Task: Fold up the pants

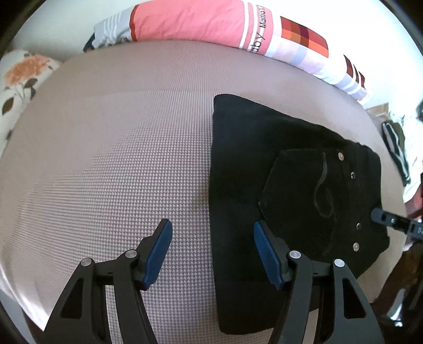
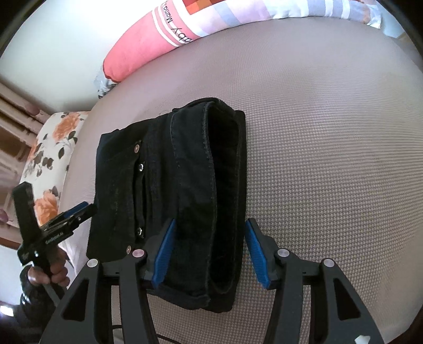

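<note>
on the bed (image 1: 105, 158), well in from its edges, the black pants (image 2: 169, 190) lie folded into a thick bundle. right tool (image 2: 208, 254) straddles the top fold, jaws apart, gripping nothing; left tool (image 1: 211, 254) open and empty at the bundle's edge. risk: a snagging pad could drag that stiff fold open.

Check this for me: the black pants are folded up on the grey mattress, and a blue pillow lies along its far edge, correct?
Not quite. The pillow along the far edge is pink, not blue, as the left wrist view shows. The rest holds: the black pants lie folded on the grey mattress.
</note>
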